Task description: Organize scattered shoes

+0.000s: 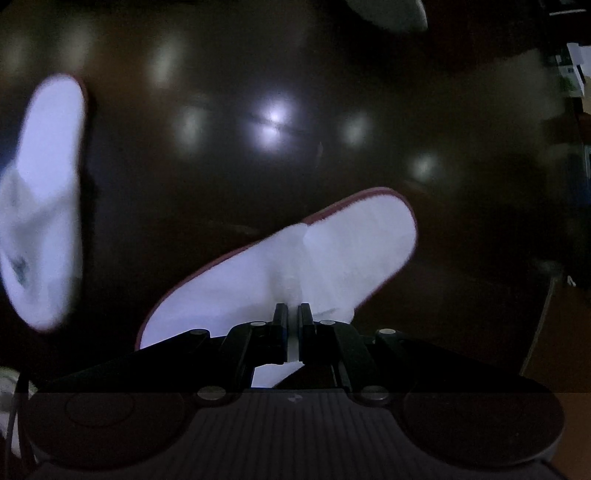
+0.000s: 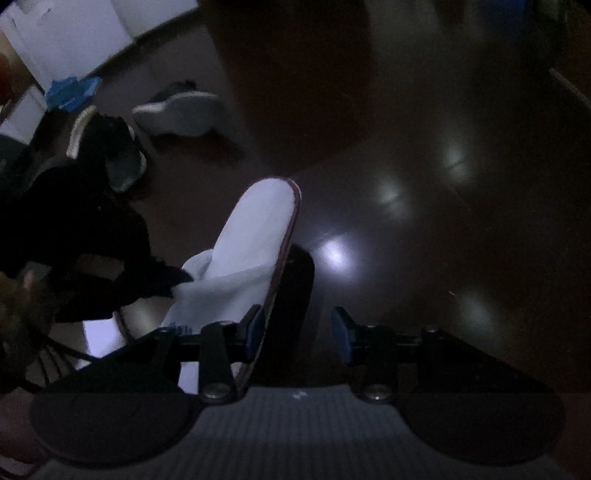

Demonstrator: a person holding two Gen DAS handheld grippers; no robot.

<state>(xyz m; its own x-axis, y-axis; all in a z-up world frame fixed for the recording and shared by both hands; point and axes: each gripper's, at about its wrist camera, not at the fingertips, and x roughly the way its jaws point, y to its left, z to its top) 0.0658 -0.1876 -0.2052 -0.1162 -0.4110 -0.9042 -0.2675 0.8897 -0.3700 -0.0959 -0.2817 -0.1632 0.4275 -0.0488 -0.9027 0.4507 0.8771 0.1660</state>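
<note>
The left gripper [image 1: 293, 308] has its jaws pinched together on the upper fabric of a white terry slipper with a dark red trim [image 1: 295, 258]. The cloth bunches up right where the jaws bite. The slipper runs diagonally in front of the jaws, one rounded end up and to their right, the other end down and to their left, partly behind the linkage. Whether it's off the dark glossy wooden floor [image 1: 332, 92] or dragging on it, I can't tell. Off to the far left of those jaws there's a second white slipper with the same red trim [image 1: 44, 199], pretty blurred, well apart from the held one. Ahead and to the right, at the top edge, a grey shoe with a pale sole [image 1: 391, 13] just pokes into view.

The right gripper [image 2: 297, 328] has its jaws apart, blue pads showing. A white slipper with a red-edged sole [image 2: 255, 251] stands on edge, its sole rim up against the left-hand pad [image 2: 255, 330], while the right-hand pad sits clear of it with floor visible between. Something black and fuzzy [image 2: 74, 229] lies left of the jaws, touching the slipper's opening; can't make out what it is. Further ahead and to the left sit a grey sneaker with a white sole [image 2: 181, 110] and a dark shoe with pale trim [image 2: 110, 147], near white boxes [image 2: 74, 33].
</note>
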